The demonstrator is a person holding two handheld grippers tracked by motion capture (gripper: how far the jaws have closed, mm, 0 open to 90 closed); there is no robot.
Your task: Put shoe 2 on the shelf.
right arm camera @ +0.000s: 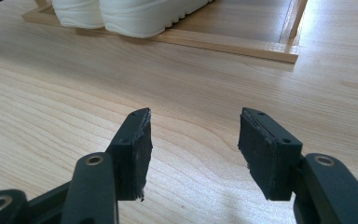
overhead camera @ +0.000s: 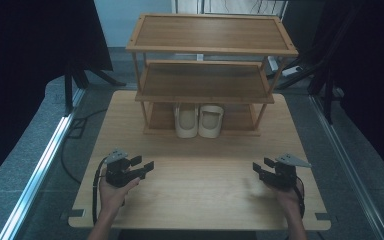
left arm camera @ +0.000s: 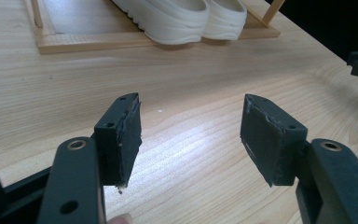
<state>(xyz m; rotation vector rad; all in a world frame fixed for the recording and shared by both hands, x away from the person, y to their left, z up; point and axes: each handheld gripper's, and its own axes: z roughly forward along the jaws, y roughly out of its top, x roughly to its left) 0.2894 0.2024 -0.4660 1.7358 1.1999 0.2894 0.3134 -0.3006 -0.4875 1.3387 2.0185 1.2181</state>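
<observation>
Both grippers, left (overhead camera: 141,166) and right (overhead camera: 260,167), are waiting wide open and empty; next, reaching toward the shoes (overhead camera: 199,120).

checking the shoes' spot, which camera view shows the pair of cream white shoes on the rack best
The high view: the pair of cream white shoes appears whole, side by side on the bottom shelf of the three-tier wooden rack. The left gripper view catches just their ridged soles, cropped at the top; the right gripper view likewise cuts them off.
</observation>
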